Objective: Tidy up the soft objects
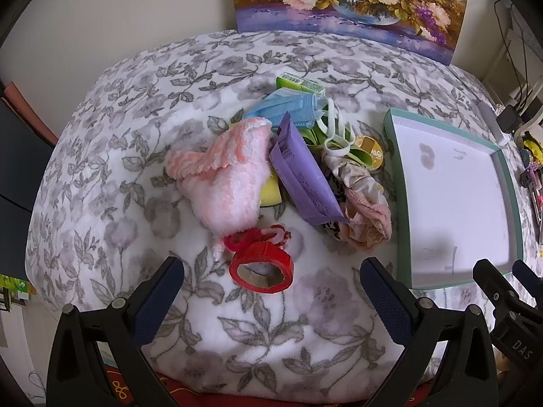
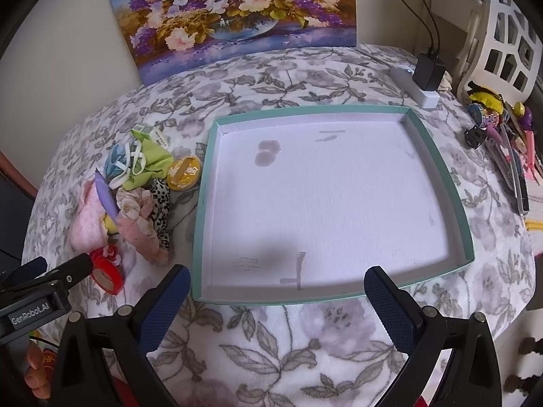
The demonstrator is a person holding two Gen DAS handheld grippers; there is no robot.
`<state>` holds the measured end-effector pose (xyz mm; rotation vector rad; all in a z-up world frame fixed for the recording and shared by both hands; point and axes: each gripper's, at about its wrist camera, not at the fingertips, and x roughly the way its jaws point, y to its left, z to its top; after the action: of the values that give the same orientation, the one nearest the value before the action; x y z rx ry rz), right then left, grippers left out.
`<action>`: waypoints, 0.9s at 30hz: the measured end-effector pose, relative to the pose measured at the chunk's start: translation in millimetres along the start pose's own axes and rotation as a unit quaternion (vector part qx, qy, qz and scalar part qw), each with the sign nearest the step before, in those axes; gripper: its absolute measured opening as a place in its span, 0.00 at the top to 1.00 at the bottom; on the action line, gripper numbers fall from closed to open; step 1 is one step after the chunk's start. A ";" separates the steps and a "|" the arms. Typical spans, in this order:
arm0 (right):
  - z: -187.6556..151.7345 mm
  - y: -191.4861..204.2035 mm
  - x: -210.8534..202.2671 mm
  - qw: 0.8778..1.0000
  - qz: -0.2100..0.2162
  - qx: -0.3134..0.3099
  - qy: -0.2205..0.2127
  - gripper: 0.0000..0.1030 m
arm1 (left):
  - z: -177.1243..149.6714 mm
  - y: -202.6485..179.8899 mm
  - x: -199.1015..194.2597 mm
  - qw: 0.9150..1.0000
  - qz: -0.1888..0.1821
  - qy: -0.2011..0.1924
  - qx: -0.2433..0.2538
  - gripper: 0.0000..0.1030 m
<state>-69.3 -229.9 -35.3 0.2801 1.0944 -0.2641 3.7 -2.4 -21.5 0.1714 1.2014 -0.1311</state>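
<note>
Floral blanket (image 1: 101, 156): covers the whole work surface; soft and rucked, so anything on it may tip or drag.

Flower painting (image 2: 234, 17): leans at the far edge, clear of the work.

Teal-rimmed tray (image 2: 207, 176): shallow, white inside, nothing in it; lies right of the pile, near rim just beyond the right gripper (image 2: 276, 291). Light card by the look of it; a nudge could slide it.

Pile of soft objects (image 1: 271, 156): left of the tray, none yet sorted. Holds a pink fluffy cloth (image 1: 227, 186), purple packet (image 1: 302, 176), blue face mask (image 1: 288, 108), patterned scrunchies (image 1: 363, 203), green cloth with white elastic (image 2: 149, 162). All overlap; lifting one risks trailing its neighbours, loops especially.

Hard strays: green carton (image 1: 298, 83) at the far side, gold tin (image 2: 183, 173), red tape roll (image 1: 261, 268) nearest the left gripper (image 1: 271, 291). Mistaken pickup is likely.

Grippers: both released, jaws spread wide, nothing between them, hovering angled down.
</note>
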 end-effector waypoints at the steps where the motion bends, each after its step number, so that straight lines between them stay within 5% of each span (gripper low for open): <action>1: 0.3 0.1 0.1 1.000 0.000 0.001 0.000 0.00 | 0.0 0.0 -0.1 1.000 0.000 0.000 0.000 0.00; 27: 0.7 1.1 -6.5 1.000 0.001 -0.004 -0.001 0.00 | -0.2 0.5 -3.1 1.000 -0.001 0.003 0.001 0.00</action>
<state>-71.2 -228.6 -29.1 0.2745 1.0928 -0.2573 2.5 -1.8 -18.6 0.1731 1.2077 -0.1342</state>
